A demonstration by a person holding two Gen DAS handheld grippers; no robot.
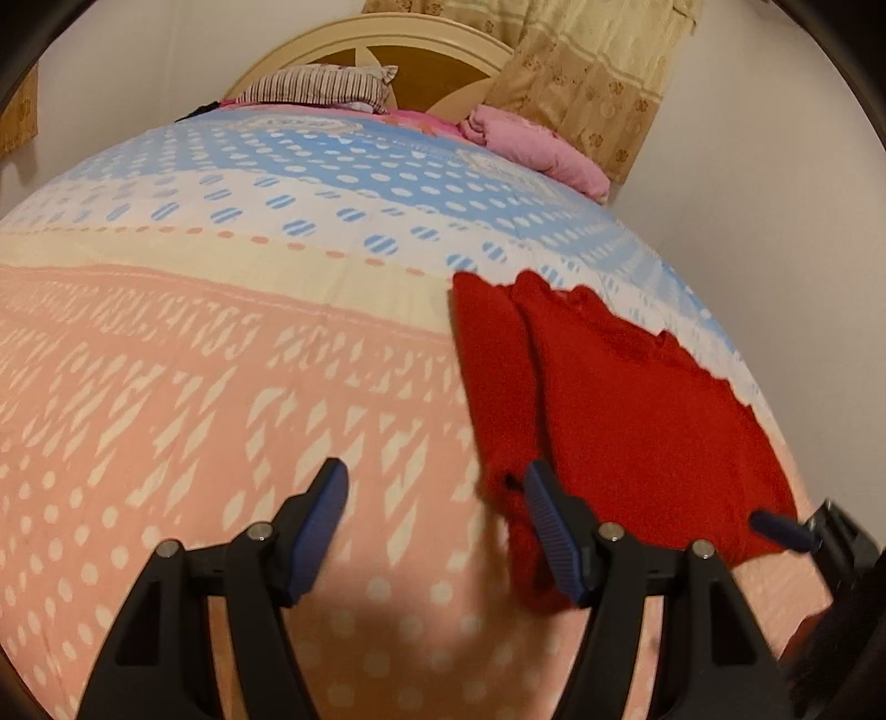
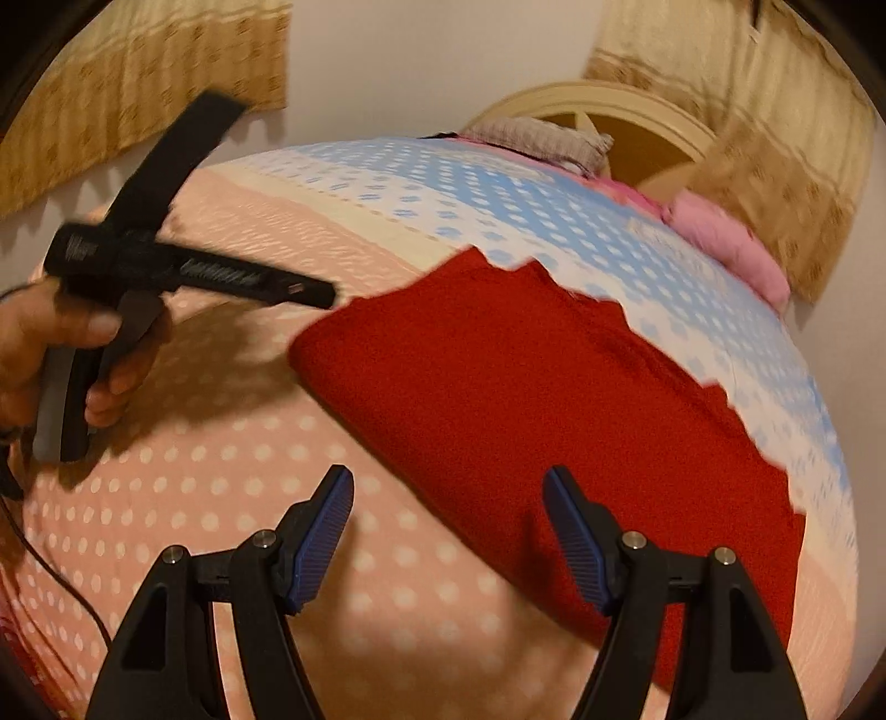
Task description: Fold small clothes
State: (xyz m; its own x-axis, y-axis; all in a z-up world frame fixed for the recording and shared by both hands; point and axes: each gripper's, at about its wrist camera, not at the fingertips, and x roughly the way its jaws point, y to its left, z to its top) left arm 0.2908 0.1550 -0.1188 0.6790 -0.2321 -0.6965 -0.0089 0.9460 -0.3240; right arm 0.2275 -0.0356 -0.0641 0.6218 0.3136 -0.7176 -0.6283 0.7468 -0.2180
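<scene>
A red knit garment (image 1: 620,399) lies folded on the bedspread (image 1: 221,360), with a zigzag far edge. My left gripper (image 1: 434,482) is open. Its right finger (image 1: 548,520) lies over the garment's near left corner, and bare bedspread shows between the jaws. One blue fingertip (image 1: 778,529) of my right gripper shows at the garment's near right corner. In the right wrist view the red garment (image 2: 526,399) fills the middle. My right gripper (image 2: 448,490) stands open just above its near edge, holding nothing. A hand (image 2: 50,343) grips the left tool at the garment's left.
A striped pillow (image 1: 326,86) and a pink folded cloth (image 1: 537,144) lie at the head of the bed, below a cream headboard (image 1: 387,33). Patterned curtains (image 1: 598,83) hang behind. A dark cable (image 2: 55,570) trails over the bedspread at the left.
</scene>
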